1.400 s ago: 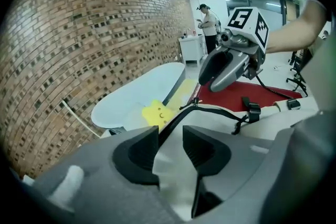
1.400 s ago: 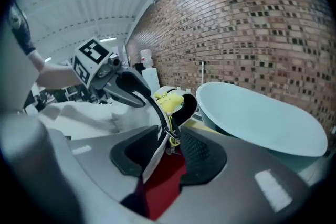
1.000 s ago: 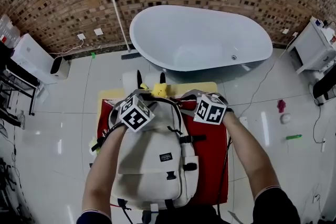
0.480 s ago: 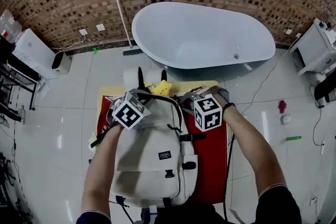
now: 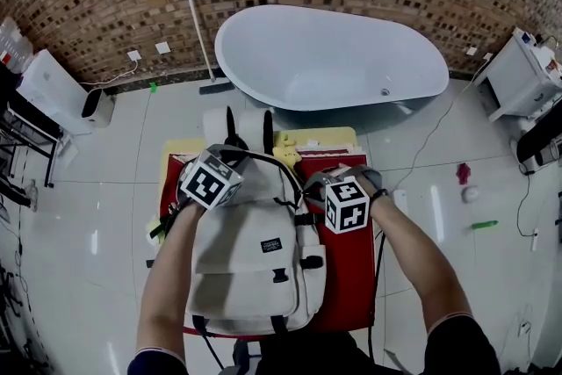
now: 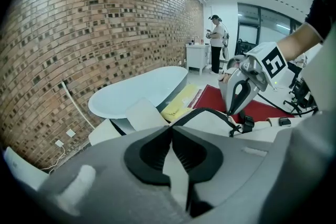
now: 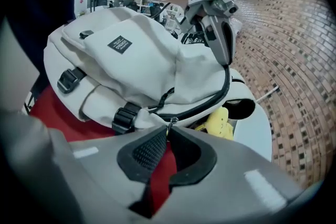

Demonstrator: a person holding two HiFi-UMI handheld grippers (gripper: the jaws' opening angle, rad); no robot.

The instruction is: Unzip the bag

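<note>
A cream backpack (image 5: 255, 263) lies on a red cloth (image 5: 351, 277), its top pointing away from me. My left gripper (image 6: 170, 129) has just closed its jaws and is shut on cream fabric at the bag's top left edge; its marker cube (image 5: 211, 182) shows in the head view. My right gripper (image 7: 169, 126) has likewise just closed and pinches the small metal zipper pull (image 7: 171, 121) at the bag's upper right side, under its cube (image 5: 347, 205). The black zip line (image 7: 223, 93) curves round the top between the two grippers.
A yellow soft toy (image 5: 285, 145) lies just beyond the bag's top. Behind it stands a white bathtub (image 5: 334, 57) against a brick wall. A white cabinet (image 5: 514, 70) is at the right, small items lie on the floor, and a person (image 6: 216, 42) stands far off.
The right gripper has slid along the bag's right side toward me and rolled. The left gripper has lifted slightly at the top left of the bag.
</note>
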